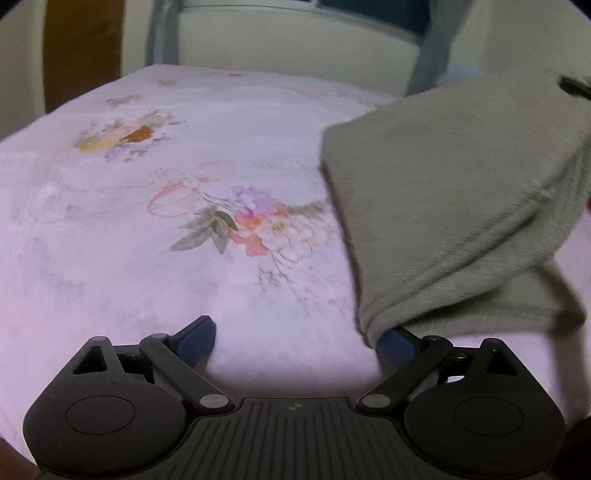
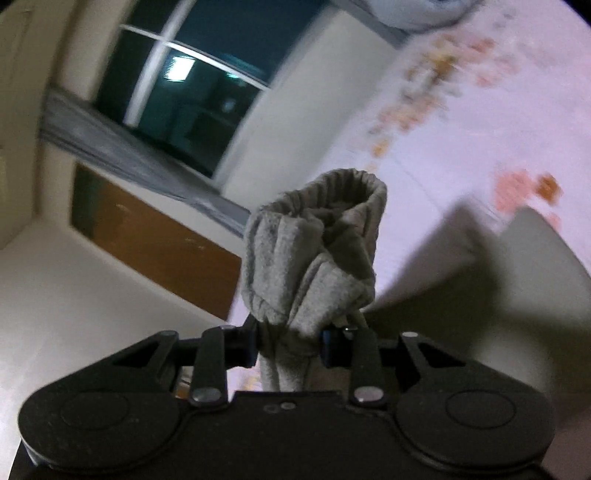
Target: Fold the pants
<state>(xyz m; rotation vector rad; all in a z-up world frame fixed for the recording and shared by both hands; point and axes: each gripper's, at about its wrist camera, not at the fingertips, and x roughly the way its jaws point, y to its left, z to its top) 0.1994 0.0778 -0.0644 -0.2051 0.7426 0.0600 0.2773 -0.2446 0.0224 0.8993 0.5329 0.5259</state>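
Observation:
The grey pants (image 1: pixel 454 206) hang lifted over the right side of the floral bed sheet (image 1: pixel 155 236) in the left wrist view. My left gripper (image 1: pixel 295 339) is open, its blue fingertips (image 1: pixel 195 339) wide apart; the pants' lower edge drapes over the right fingertip. In the right wrist view my right gripper (image 2: pixel 288 347) is shut on a bunched end of the pants (image 2: pixel 314 251), which sticks up between the fingers with its cuff open. The view is tilted and blurred.
The bed is covered by a pale pink sheet with flower prints (image 1: pixel 258 221). Behind it are a white wall, a dark window (image 2: pixel 192 85), grey curtains (image 1: pixel 162 33) and a brown wooden panel (image 2: pixel 159 240).

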